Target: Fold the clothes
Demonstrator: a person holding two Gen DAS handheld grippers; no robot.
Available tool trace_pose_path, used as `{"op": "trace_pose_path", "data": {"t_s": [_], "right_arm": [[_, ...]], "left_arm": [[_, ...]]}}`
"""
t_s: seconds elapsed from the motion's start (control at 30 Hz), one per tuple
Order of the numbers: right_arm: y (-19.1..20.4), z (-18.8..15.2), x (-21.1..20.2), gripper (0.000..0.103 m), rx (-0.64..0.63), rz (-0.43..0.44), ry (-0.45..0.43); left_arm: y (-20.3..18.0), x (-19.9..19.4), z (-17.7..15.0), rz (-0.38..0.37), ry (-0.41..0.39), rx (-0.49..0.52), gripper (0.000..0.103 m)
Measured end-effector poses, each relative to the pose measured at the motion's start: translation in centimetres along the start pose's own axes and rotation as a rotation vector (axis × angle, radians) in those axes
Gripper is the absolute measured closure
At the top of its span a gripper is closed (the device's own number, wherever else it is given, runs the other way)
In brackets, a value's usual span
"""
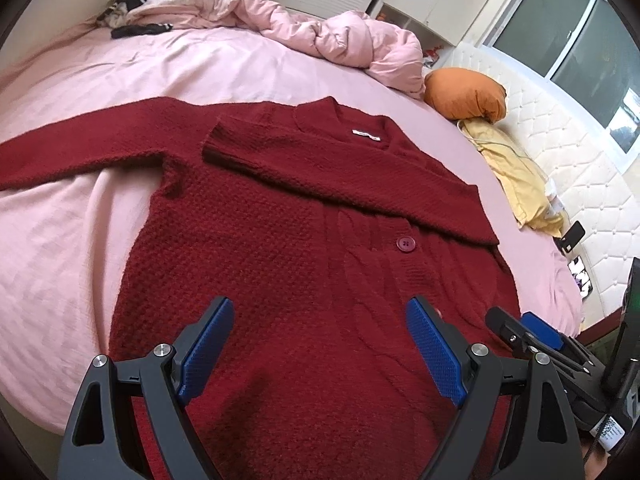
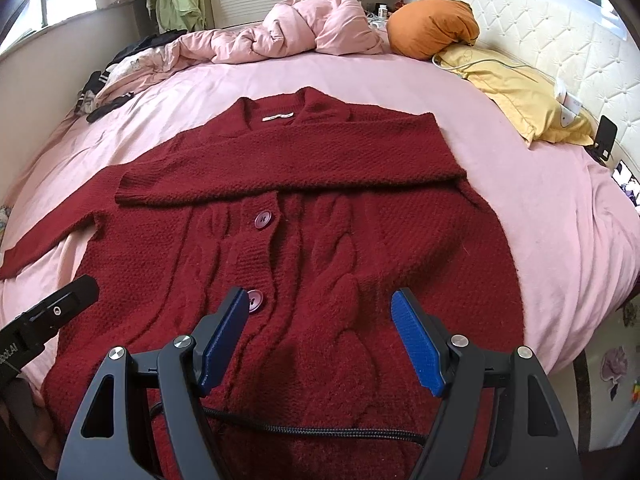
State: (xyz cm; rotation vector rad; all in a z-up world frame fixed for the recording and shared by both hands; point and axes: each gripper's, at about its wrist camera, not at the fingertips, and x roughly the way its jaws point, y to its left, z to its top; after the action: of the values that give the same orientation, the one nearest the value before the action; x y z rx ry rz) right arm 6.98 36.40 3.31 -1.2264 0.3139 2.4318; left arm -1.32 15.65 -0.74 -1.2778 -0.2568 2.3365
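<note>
Only right wrist shows cardigan's 2 buttons.

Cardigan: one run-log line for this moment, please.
cardigan: flat on bed | one sleeve folded across chest | other outstretched | both jaws open, empty

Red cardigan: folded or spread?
Partly folded: the red cardigan has one sleeve across its chest, the other sleeve still spread.

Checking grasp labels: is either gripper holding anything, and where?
Nothing is held. The left gripper and right gripper both hover open above the red cardigan.
</note>
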Motion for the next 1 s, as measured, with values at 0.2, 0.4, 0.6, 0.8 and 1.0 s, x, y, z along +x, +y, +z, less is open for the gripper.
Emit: {"op": "trace_pose_path", "data": {"t_s": [0.2,0.4,0.6,0.8,1.0], "right_arm": [[0.2,0.1,0.2,0.029,-0.009,-0.017,0.008],[0.3,0.1,0.3,0.029,-0.012,-0.024,0.011],[0.6,0.3,0.6,0.029,-0.011,-0.035,0.021],[0.8,0.3,0.7,0.029,-0.018,-0.044,0.03],[0.9,0.4,0.8,0.029,-0.021,-0.03,0.033]], "left_arm": [[1.3,0.1,0.4,-0.108,0.034,-0.058,0.015],[6.0,-2.9,3.3,-0.069,-0.049,-0.071,0.015],[15.6,-4.9,5.5,0.051,-0.053,-0.244,0.015],[24.4,-6.4,4.9,0.176,-0.084,-0.417,0.015],[30.5,-7.2,3.2,0.237,-0.125,-0.577,0.015]]}}
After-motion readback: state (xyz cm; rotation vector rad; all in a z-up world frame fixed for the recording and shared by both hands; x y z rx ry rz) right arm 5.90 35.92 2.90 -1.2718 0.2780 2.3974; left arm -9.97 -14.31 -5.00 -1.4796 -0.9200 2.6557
